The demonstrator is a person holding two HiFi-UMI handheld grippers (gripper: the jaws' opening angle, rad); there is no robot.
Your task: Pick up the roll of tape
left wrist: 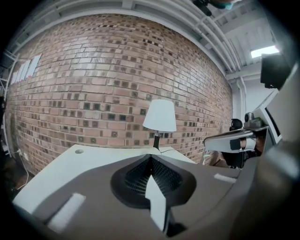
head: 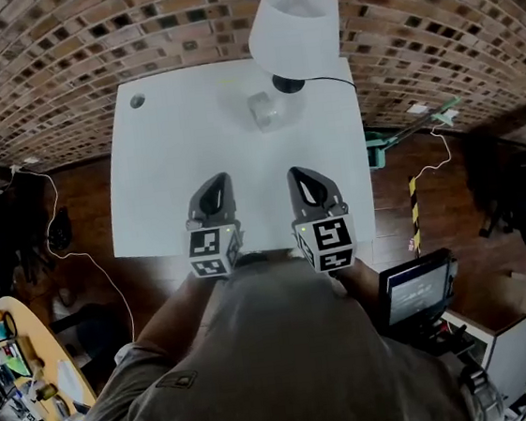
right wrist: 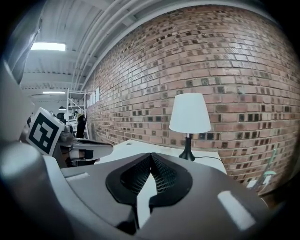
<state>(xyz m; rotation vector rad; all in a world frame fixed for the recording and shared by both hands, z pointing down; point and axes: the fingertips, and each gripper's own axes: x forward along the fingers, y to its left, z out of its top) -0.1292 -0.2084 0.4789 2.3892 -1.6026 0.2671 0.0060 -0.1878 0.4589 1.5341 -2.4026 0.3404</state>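
Observation:
The roll of tape [head: 268, 110], clear and pale, lies on the white table [head: 173, 168] at its far side, just in front of the lamp's base. My left gripper [head: 216, 182] and right gripper [head: 302, 176] hover side by side over the table's near edge, both pointing toward the tape and well short of it. In the left gripper view the jaws [left wrist: 151, 156] meet at their tips with nothing between them. In the right gripper view the jaws [right wrist: 151, 154] also meet, empty. The tape shows in neither gripper view.
A white-shaded lamp [head: 294, 24] on a black stem stands at the table's far edge, its cord trailing right. A small round grommet [head: 137, 101] sits at the far left corner. Behind is a brick wall [left wrist: 93, 84]. A screen [head: 416, 289] stands to my right, a cluttered round table [head: 27, 373] to my left.

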